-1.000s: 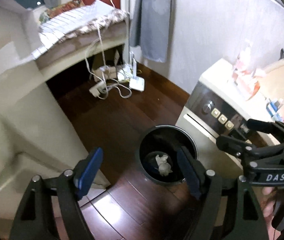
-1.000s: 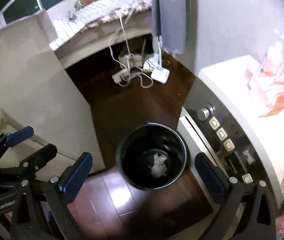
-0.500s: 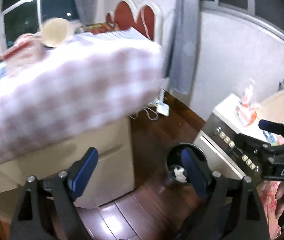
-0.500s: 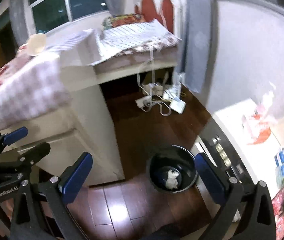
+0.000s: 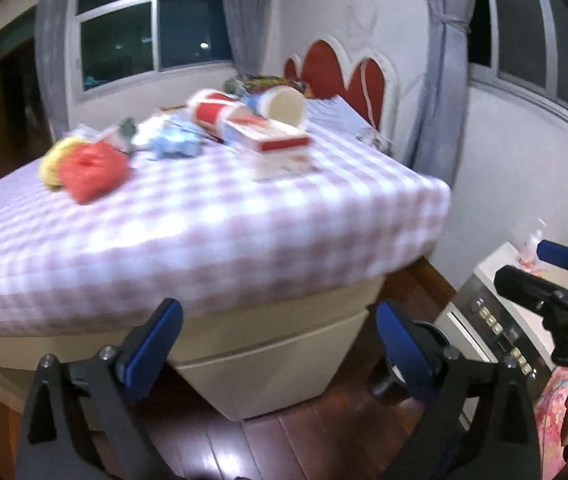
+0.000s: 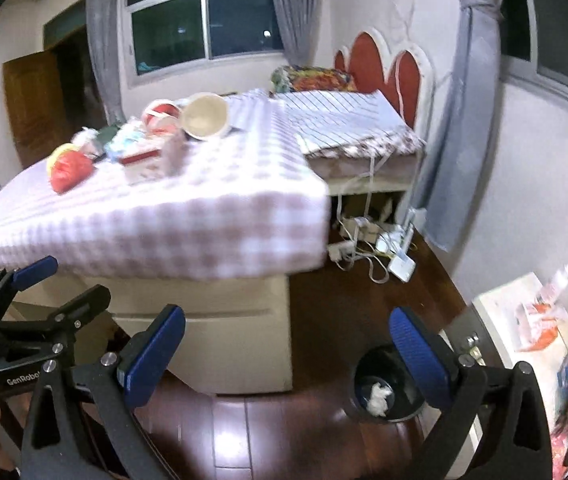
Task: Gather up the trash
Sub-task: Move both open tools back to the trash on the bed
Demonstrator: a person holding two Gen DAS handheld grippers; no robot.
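Trash lies in a heap on the checked bed (image 5: 204,240) (image 6: 204,216): a red bag (image 5: 92,172) (image 6: 68,171), a red-and-white carton (image 5: 280,148) (image 6: 144,162), a red paper cup (image 5: 216,114) (image 6: 160,116) and a cream cup (image 5: 284,106) (image 6: 206,116). My left gripper (image 5: 280,344) is below the mattress edge, its jaws opening with nothing between them. My right gripper (image 6: 284,356) is open and empty, above the floor. The black bin (image 6: 387,388) on the floor holds a crumpled white tissue (image 6: 379,394), beside the right fingertip.
A cream bed base (image 6: 220,332) fills the middle. Power strips and white cables (image 6: 367,240) lie on the dark wood floor by a grey curtain (image 6: 455,120). At right is a low cabinet with buttons (image 5: 499,332) and packets on top (image 6: 535,320).
Both grippers rose and swung away from the bin toward the bed, so the trash on top came into view. The left jaws spread wider. The bin slid down to the lower right.
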